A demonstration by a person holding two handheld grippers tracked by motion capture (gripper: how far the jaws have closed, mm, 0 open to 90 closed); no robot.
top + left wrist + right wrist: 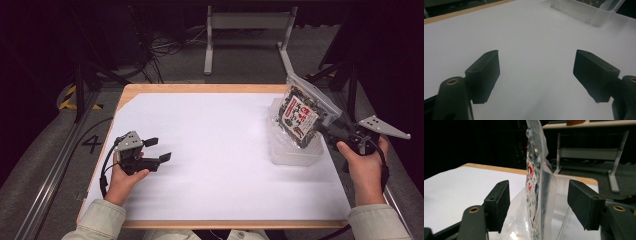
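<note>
Only one sign can be read: the number "4" [92, 144], painted dark on the grey floor to the left of the table [200, 88]. The clear bag [301, 112] has a white label [298, 118] w/ red and black print, but it is too small and blurred to read, also in the right gripper view [531, 173].

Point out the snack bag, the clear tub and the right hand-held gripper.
snack bag [299, 116], high view, on its printed label
clear tub [295, 155], high view, on its near wall
right hand-held gripper [537, 202], right gripper view, midway between its open jaws
</note>
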